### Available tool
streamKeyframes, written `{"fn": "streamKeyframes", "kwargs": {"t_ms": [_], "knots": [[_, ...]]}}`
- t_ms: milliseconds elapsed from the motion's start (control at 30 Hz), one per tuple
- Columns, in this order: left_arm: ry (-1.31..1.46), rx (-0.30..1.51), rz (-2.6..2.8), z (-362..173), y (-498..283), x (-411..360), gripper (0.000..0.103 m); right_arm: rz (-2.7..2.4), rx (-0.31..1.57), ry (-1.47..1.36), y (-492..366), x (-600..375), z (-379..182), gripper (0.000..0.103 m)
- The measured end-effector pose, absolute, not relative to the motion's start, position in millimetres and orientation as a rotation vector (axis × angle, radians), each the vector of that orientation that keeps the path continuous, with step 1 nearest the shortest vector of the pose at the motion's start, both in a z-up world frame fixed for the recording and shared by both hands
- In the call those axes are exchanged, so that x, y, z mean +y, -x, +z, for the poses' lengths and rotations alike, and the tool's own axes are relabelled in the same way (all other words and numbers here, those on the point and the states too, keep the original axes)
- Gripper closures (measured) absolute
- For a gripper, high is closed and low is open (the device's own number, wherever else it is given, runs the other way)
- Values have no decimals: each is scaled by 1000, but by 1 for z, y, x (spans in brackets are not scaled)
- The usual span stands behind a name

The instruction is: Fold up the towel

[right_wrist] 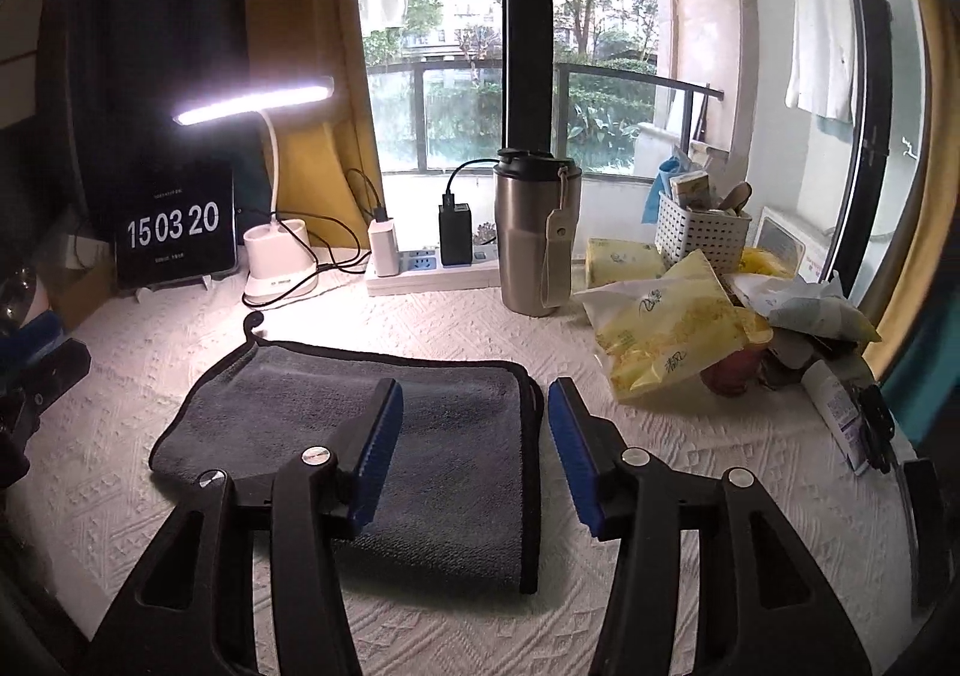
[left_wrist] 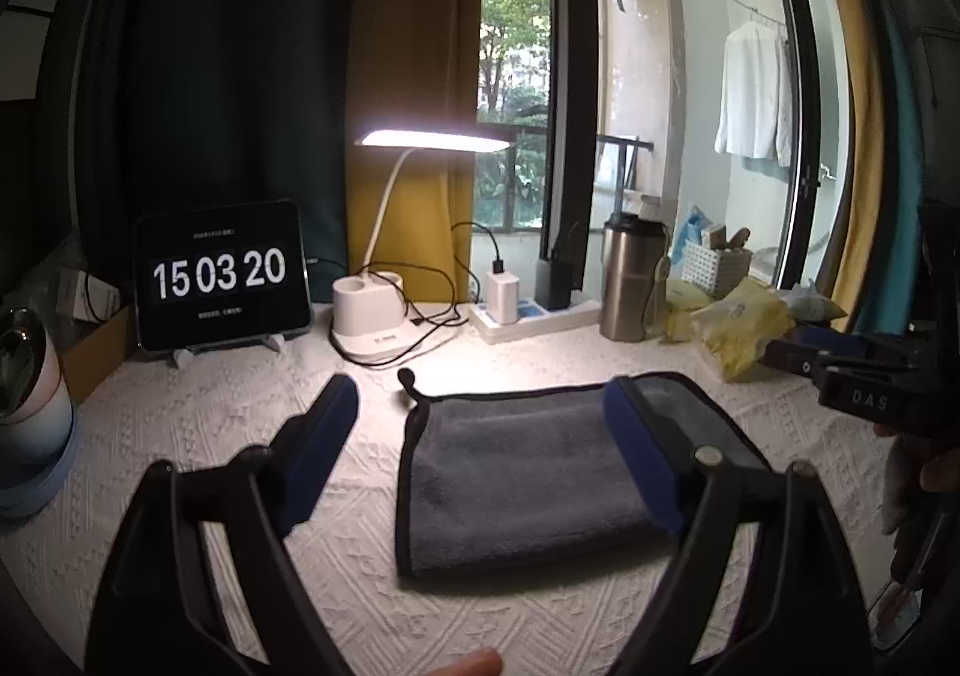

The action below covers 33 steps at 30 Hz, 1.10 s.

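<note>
I held my left gripper (left_wrist: 480, 436) above the table with its jaws spread wide and nothing between them. The grey towel (left_wrist: 528, 472), already folded into a flat rectangle, lay on the white textured tablecloth (left_wrist: 240, 406); its left edge sat between my left jaws, and the right blue pad hung over its right part. My right gripper (right_wrist: 474, 454) also stood with jaws apart, gripping nothing, the left pad over the towel (right_wrist: 360, 436) and the right pad just past its right-hand fold. A small hanging loop (right_wrist: 255, 323) curled from the towel's far left corner.

Behind the towel stood a lit desk lamp (right_wrist: 279, 256), a tablet clock (right_wrist: 174, 226) reading 15 03 20, a power strip (right_wrist: 432, 268) with chargers plugged in, and a steel tumbler (right_wrist: 534, 238). To the right, near the towel but apart from it, yellow packets (right_wrist: 666, 328) were piled in front of a white basket (right_wrist: 699, 232). In the left wrist view my right gripper's black body (left_wrist: 864, 376) showed at the right edge, and a white-and-blue mug (left_wrist: 27, 394) stood at the far left.
</note>
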<state>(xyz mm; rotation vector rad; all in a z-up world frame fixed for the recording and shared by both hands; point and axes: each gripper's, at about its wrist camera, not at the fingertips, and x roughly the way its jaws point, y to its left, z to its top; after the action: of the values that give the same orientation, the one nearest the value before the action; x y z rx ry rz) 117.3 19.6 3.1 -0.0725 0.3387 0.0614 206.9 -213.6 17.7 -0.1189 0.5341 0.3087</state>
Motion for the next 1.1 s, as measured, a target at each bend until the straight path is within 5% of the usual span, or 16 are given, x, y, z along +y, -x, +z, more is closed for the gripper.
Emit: {"fn": "streamKeyframes", "kwargs": {"t_ms": [467, 1100], "knots": [[81, 209, 39, 13, -72, 12, 17, 331, 379, 209, -138, -199, 34, 48], [50, 45, 45, 20, -25, 3, 3, 309, 150, 165, -65, -210, 43, 40]]}}
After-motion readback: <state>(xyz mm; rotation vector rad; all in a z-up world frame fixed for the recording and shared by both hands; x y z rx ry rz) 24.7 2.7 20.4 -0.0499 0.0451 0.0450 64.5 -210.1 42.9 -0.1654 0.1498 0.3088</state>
